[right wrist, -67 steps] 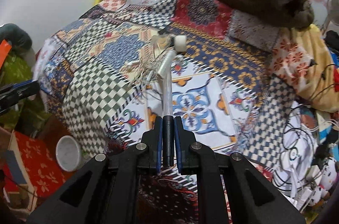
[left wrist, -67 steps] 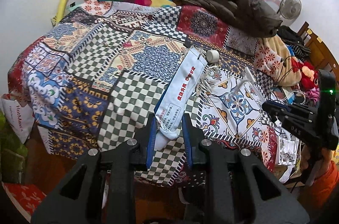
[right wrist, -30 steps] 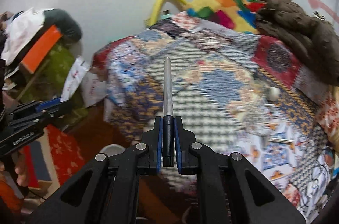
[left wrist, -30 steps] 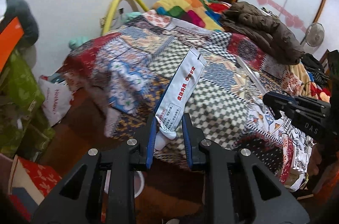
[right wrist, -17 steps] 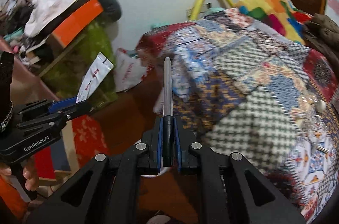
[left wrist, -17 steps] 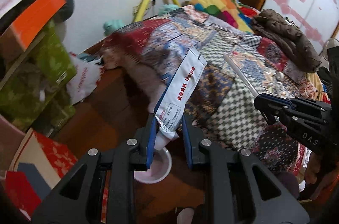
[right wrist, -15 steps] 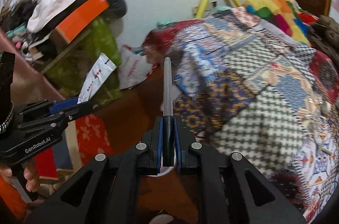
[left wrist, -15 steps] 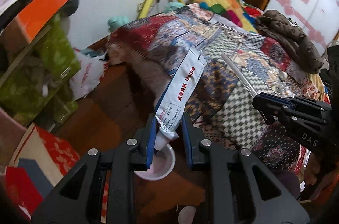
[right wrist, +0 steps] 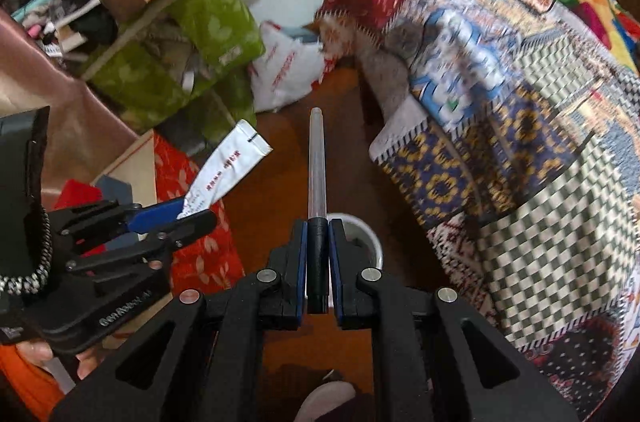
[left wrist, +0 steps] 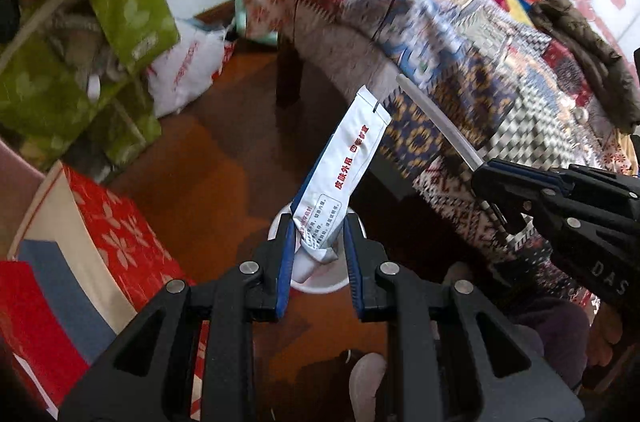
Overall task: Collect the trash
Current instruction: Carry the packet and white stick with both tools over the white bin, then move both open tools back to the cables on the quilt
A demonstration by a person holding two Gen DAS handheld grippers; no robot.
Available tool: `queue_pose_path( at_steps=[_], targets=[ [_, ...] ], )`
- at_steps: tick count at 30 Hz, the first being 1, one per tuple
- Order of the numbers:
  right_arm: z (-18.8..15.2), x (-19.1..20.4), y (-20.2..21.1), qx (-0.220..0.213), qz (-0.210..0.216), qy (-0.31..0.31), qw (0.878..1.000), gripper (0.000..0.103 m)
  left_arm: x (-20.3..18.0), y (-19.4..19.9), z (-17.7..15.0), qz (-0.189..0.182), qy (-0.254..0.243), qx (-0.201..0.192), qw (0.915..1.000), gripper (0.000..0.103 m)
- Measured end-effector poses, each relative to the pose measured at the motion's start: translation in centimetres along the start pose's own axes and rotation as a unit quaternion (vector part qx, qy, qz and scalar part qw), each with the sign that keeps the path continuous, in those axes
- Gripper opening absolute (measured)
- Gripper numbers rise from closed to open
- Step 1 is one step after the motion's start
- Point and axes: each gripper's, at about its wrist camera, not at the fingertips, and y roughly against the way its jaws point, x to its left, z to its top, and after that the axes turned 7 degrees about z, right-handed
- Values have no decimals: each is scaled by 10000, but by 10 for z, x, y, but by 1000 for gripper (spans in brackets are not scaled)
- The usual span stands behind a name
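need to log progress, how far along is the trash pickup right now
Done: both pieces are picked up. In hand: the left tool is shut on the crumpled white ointment tube with red print, and the right tool is shut on the thin clear pen with a black end. Both hang above the small round white bin on the brown wooden floor. Left: release both pieces into the bin; neither has been dropped yet.

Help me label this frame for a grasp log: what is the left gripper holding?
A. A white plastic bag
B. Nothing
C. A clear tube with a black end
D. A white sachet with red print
D. The left gripper is clamped on the crumpled lower end of the white sachet; the clear tube sits in the right gripper.
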Motion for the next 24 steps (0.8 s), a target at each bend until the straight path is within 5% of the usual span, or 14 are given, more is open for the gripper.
queue_pose_path(
  at_steps=[11, 17, 19, 22, 24],
  targets=[
    [-9, -10, -63, 805, -77, -151, 9966, 10, -1, -66, -13, 62, 105, 706, 9974, 23],
    [-6, -20, -77, 990, 263, -386, 9940, 10, 2, -83, -8, -28, 228, 970, 9950, 26],
    [-5, -22, -81, 1094, 119, -453, 9929, 19, 4, -87, -7, 42, 266, 1039, 9942, 37],
    [-6, -24, -84, 1164, -30, -469, 9921, 34, 7, -87, -7, 126, 264, 1030, 9943, 37],
    [-9, -25, -82, 1165, -141, -411, 9922, 34, 8, -83, -6, 138, 252, 992, 9947, 37]
  ],
)
